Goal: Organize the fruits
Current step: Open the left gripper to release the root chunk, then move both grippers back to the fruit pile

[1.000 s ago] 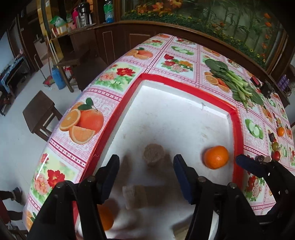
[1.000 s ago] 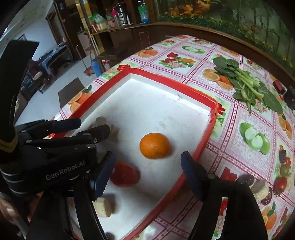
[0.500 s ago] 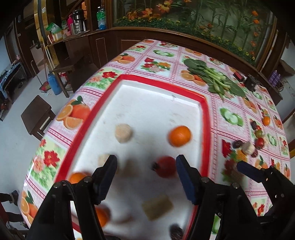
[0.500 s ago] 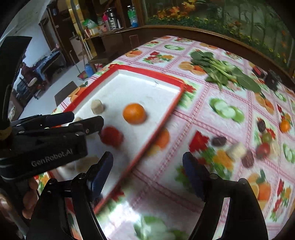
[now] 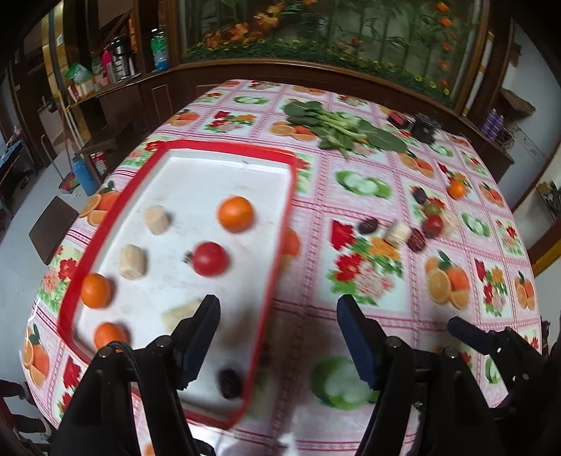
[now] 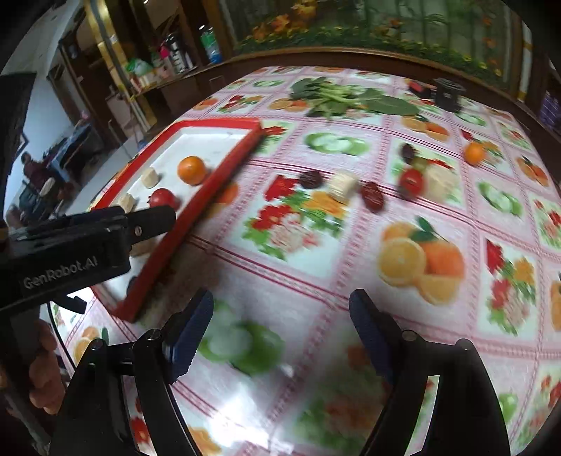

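Counter (image 5: pixel 350 301) covered with a pink checked oilcloth printed with fruit and flowers. Behind it, a dark wood-panelled ledge (image 5: pixel 315 68) below a large glass pane (image 5: pixel 333 28) backed by orange flowers. Left: cluttered wooden shelving (image 5: pixel 101 80), pale floor (image 5: pixel 21 252), brown stool (image 5: pixel 52 228).

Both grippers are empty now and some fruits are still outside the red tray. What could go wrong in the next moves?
1. The loose pieces on the flower-print tablecloth lie close together: the small red tomato sits against a pale chunk, so closing there may catch or push both.
2. The round orange outside the red-rimmed white tray may roll if nudged.
3. The left gripper and right gripper, jaws opening, are side by side; they might collide.
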The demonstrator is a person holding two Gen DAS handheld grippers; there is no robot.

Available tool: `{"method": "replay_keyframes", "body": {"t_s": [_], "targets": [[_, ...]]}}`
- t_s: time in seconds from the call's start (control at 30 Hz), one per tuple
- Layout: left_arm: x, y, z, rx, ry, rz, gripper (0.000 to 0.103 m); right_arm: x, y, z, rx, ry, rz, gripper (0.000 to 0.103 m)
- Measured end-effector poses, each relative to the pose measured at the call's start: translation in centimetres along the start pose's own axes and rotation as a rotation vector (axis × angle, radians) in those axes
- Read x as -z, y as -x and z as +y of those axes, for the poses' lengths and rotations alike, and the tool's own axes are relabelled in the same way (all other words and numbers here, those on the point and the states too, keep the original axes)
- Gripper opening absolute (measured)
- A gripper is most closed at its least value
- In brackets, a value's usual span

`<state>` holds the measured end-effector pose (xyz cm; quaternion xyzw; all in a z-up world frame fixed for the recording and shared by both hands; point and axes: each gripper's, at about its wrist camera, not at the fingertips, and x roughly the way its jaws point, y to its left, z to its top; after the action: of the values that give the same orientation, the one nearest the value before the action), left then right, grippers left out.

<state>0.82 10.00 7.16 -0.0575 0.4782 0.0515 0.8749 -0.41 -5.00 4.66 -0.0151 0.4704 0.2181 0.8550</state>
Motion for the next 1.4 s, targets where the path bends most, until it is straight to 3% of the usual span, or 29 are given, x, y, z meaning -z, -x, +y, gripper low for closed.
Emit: {"method": "replay_keyframes", "body": {"t_s": [0.5, 0.93, 1.17, 1.4], "targets": [[3.5, -0.2, -7.9, 0.004, -0.078, 0.069, 0.072, 4.6, 4.8, -8.1, 0.024, -0.129, -0.062, 0.085], [3.9, -0.2, -9.6, 0.014, -0.124, 0.080, 0.072, 5.0, 4.6, -10.3, 0.021, -0.174, -0.048, 0.085], [3.1, -1.3, -9.1, 0.038, -0.135, 0.105, 0.072, 3.1, 3.5, -11.2, 0.026, -0.176, -0.045, 0.085], [2.6, -2.2, -8.2, 0.077, -0.140, 0.131, 0.072, -2.6, 0.6, -13.2, 0.058, -0.090, -0.066, 0.085]]}}
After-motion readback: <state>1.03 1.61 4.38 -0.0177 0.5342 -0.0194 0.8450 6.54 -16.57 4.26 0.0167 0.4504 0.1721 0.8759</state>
